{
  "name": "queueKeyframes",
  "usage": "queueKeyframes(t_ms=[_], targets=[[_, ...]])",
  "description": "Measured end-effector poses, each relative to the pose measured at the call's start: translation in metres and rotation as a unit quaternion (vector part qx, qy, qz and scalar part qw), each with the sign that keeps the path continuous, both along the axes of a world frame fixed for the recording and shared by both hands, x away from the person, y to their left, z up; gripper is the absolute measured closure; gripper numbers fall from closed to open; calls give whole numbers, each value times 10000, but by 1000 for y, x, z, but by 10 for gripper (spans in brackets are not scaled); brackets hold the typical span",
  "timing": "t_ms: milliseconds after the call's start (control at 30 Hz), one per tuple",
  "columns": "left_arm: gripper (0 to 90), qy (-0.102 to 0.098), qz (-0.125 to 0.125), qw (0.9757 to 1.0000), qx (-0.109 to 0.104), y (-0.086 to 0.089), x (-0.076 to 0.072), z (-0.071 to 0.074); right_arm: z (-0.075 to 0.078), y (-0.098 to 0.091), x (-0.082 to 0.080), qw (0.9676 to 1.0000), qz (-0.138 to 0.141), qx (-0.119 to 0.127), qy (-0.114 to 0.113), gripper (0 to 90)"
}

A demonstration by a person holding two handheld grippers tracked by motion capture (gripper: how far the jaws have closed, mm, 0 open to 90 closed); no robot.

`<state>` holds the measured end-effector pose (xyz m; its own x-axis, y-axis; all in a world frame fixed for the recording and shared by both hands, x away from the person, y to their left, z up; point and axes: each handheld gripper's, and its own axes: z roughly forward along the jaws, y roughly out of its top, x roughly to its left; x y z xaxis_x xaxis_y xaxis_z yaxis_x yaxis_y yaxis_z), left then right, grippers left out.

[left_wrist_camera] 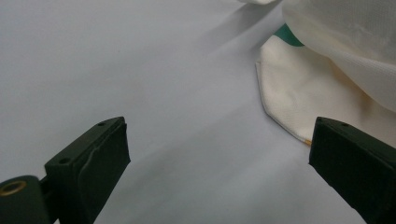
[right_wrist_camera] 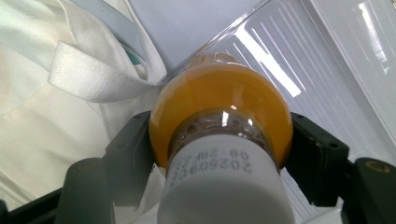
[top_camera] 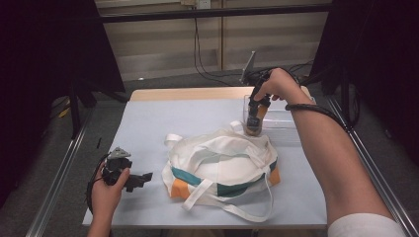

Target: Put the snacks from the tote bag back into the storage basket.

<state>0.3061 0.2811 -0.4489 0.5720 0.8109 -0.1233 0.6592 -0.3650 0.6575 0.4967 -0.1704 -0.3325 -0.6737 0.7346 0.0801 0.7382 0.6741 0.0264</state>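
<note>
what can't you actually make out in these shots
- Bottle base: right gripper view, hidden below its own orange body; high view, too small behind the right tool.
- Tote bag inside: high view, covered by folded cloth and straps.
- Clear bin contents: high view, glare and the forearm hide them.
- Left tool: left gripper view, jaw bases cut by the bottom edge.

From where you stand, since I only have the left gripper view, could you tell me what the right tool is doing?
Observer: The right tool is shut on an orange bottle with a white cap.
Operator: Thank you. Where is that bottle?
Observer: At the clear plastic container at the table's far right, just behind the bag.
Operator: And how does the bag look overall?
Observer: It is a white tote with teal and orange patches, lying flat, its straps trailing toward the near edge.
</note>
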Motion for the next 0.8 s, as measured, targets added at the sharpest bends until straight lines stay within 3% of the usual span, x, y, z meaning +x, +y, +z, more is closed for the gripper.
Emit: queueKeyframes(t_ms=[800], targets=[[48,25,0,10000,21,1,0,0,-7,1,1,10000,-3,-1,36,303]])
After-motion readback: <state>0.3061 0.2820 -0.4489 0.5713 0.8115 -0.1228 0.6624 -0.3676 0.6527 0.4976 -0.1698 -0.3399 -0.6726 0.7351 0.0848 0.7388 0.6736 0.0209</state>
